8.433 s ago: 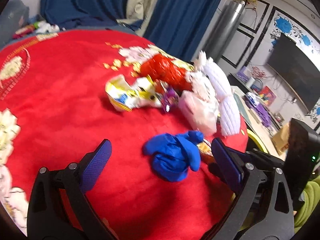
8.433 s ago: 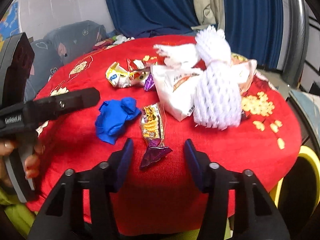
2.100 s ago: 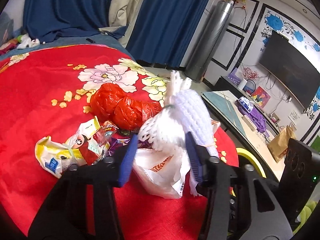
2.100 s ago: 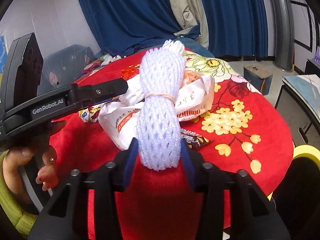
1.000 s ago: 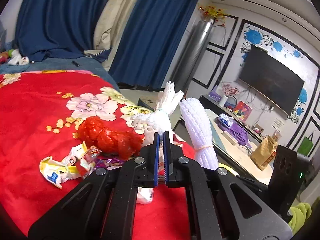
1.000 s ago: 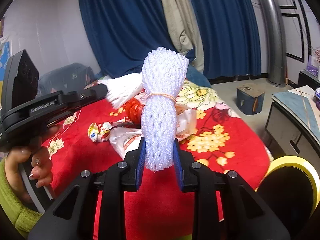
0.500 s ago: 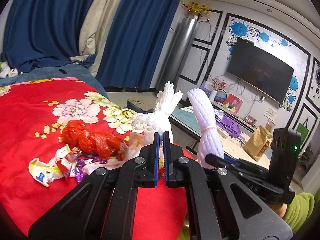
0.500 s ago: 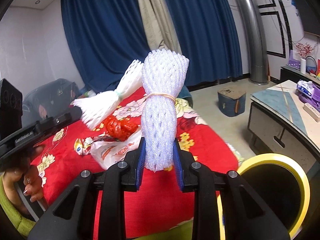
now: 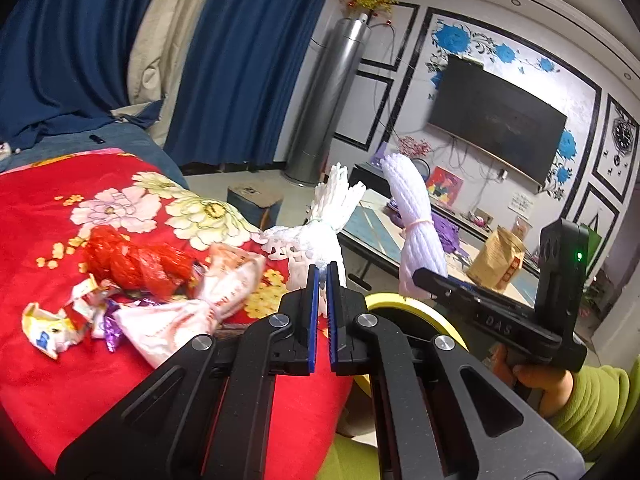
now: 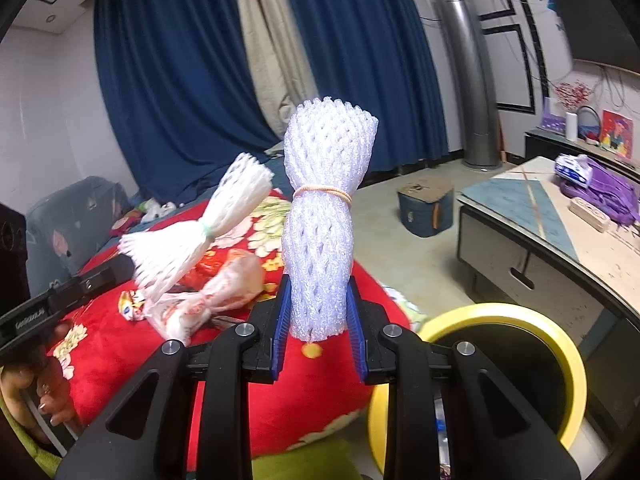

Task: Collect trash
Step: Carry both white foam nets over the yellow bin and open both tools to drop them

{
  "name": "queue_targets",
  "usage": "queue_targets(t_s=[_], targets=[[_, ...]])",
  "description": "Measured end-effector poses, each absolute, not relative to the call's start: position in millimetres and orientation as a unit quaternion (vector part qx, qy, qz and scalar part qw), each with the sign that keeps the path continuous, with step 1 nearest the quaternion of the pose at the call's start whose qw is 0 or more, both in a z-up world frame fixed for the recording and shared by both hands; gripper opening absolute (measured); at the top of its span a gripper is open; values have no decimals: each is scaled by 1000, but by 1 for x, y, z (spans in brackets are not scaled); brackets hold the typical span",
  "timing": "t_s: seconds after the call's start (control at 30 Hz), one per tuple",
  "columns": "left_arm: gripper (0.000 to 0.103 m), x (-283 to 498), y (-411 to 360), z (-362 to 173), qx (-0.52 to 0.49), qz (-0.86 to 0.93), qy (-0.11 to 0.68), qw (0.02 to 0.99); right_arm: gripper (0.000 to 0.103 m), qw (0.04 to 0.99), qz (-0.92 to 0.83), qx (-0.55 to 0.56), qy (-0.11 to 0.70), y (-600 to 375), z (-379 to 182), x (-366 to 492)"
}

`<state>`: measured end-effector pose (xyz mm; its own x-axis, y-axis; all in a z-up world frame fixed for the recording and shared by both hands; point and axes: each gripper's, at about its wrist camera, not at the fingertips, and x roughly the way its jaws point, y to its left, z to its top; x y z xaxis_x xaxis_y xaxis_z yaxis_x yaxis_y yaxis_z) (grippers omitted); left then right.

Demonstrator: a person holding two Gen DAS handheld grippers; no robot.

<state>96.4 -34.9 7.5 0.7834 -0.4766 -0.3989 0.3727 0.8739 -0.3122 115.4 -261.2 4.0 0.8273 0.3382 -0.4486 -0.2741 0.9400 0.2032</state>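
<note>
Progress status: collection is under way, with two items lifted and none yet seen going into the bin.

Right gripper (image 10: 318, 326): jaws clamped on the lower end of a tall white foam-net sleeve bundle bound with an orange rubber band (image 10: 322, 216). The bundle stands upright between the blue pads, and its top flares well above them.

Left gripper (image 9: 322, 308): jaws together except for a thin slit, pinching the near edge of a second, flatter white foam-net bundle tied with a green band (image 9: 320, 240). This bundle fans out ahead of the jaw tips.

Disposal point: a round yellow-rimmed waste bin with a dark interior (image 10: 558, 332) sits below and to the right of the right jaws. In the left wrist view only an arc of its rim shows just behind the left jaws. Judged from this, both bundles are close to release position.

Remaining work, left of the left jaws on the red floral tablecloth (image 9: 48, 384):
- one crumpled red plastic bag (image 9: 136, 260);
- one white printed plastic bag twisted at the middle (image 9: 192, 308);
- several small crumpled snack wrappers (image 9: 60, 324).

Estimate: less than half complete; at least one more pickup pass is needed.
</note>
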Motion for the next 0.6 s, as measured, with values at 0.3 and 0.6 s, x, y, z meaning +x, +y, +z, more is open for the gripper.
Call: queue_targets(t_s=[0.3,0.6], targets=[[1,95,-66,-3,-91,-255,255,928,25,958,113,80,251,-301,-5,108],[1,97,-92,-17,-71,-272,274,920,25,959,76,91,258,-331,-15,99]])
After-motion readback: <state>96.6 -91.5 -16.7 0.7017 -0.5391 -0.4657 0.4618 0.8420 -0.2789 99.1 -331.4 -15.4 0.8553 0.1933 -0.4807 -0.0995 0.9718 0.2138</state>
